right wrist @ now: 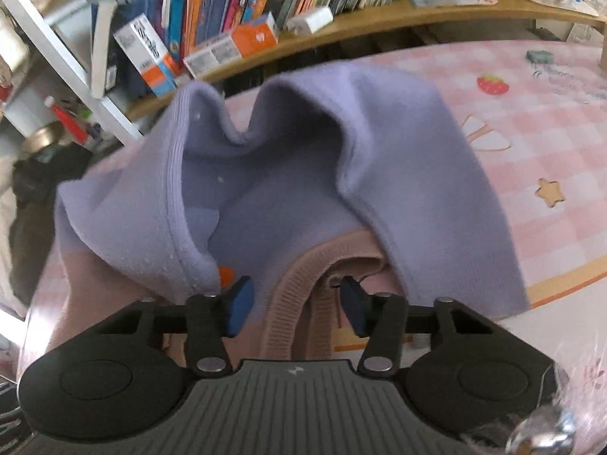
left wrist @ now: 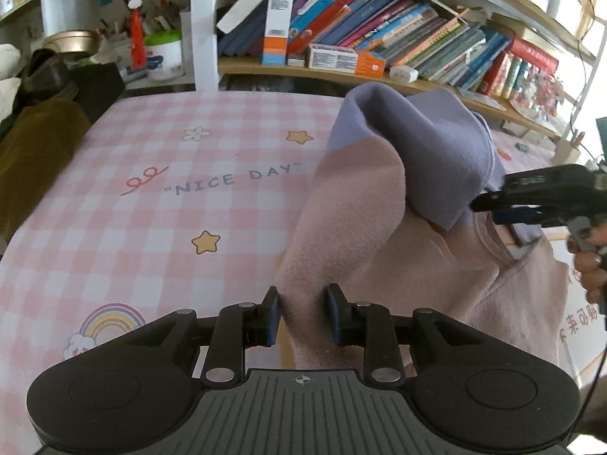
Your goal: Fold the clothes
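A pink and lilac sweater is held up over the pink checked tablecloth. My left gripper has its jaws a little apart with a pink fold of the sweater between the blue pads. My right gripper stands with jaws apart around the sweater's ribbed pink collar; the lilac part drapes ahead of it. The right gripper also shows at the right of the left wrist view, at the lilac fold.
A wooden bookshelf full of books and boxes runs along the far side of the table. Dark clothes and a brown garment lie at the left edge. Jars and a red bottle stand at the back left.
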The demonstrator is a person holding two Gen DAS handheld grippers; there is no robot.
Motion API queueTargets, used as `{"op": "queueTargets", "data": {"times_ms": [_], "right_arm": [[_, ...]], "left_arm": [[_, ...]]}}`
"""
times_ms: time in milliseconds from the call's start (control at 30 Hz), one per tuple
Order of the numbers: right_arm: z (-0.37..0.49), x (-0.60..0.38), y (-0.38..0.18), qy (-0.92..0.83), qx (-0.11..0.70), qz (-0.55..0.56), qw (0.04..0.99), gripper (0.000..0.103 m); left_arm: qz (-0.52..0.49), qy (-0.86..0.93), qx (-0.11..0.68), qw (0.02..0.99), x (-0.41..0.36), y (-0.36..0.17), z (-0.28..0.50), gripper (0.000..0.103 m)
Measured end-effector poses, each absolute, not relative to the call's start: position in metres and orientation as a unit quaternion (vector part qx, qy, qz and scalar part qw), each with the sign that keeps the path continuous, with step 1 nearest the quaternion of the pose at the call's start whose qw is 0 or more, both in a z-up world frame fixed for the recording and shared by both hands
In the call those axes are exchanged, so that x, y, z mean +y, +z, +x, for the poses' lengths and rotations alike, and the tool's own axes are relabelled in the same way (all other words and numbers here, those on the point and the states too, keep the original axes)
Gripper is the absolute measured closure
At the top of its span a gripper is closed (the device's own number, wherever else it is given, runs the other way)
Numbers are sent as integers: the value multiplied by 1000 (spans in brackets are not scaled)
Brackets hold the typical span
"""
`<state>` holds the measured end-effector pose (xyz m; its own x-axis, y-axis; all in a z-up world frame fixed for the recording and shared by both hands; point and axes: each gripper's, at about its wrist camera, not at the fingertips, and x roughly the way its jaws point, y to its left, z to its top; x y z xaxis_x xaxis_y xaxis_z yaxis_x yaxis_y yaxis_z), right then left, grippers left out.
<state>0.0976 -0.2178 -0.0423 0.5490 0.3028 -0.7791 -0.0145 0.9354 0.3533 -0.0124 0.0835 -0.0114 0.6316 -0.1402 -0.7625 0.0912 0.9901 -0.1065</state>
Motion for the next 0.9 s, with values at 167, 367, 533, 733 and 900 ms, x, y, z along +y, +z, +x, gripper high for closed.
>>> {"op": "queueTargets", "data": {"times_ms": [167,367,533,733,900], "right_arm": [[108,-206,-47,109,475,140,862,92],[132,-203,-28,112,441,90,886,94],[152,-167,21,184,343,5,921,94],[124,-152,40,202,319,-28,926,40],[87,-183,17,180,379,32,907,40]], "left_arm": [[-26,-67,433,898,84,-13,-15,78],[-33,-138,438,887,67,-7,-25,77],[-22,-186,446,875,19,-8,-16,81],[2,-206,422,883,0,1,-10,77],[-8,-181,402,898,27,12,-15,65]]}}
